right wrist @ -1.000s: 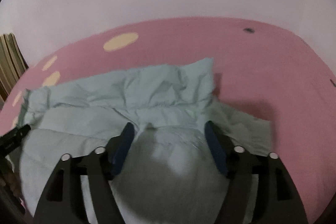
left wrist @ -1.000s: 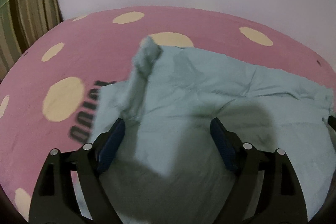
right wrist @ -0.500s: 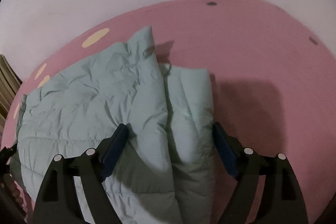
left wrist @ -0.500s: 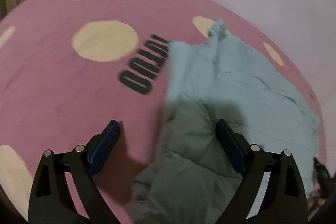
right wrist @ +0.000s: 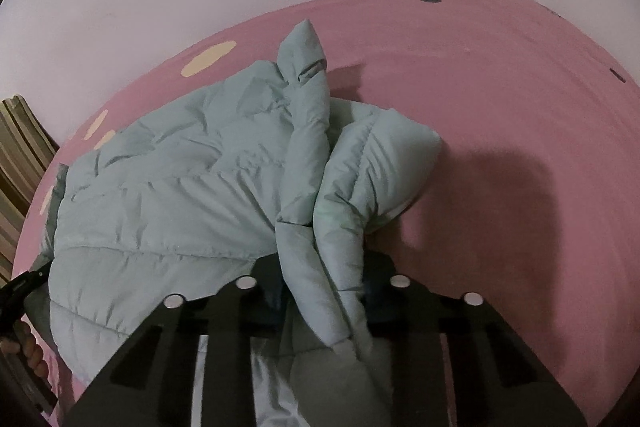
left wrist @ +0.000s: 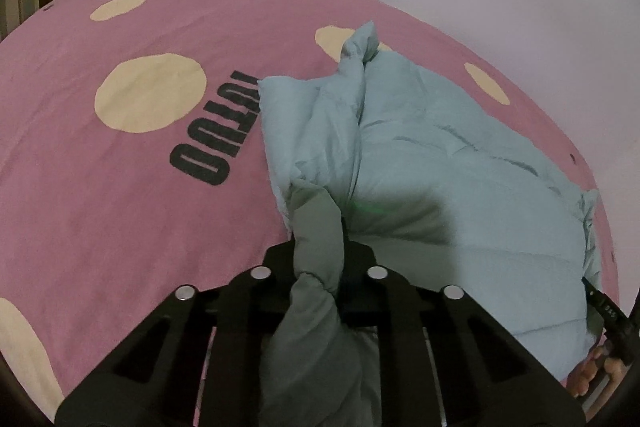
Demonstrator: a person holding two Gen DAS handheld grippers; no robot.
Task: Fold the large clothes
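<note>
While both grippers' fingers, left point(left wrist: 320, 263) and right point(right wrist: 324, 287), have just closed, each pinching the pale-blue puffer jacket point(left wrist: 440, 179) lying on the pink bedspread point(left wrist: 120, 207), the slick padded bunches may slip when lifted, spoiling the fold.

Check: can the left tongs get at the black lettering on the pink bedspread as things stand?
Probably not yet: the left tongs have just closed on a fold of the pale blue puffer jacket. The black lettering itself lies uncovered beside it.
</note>
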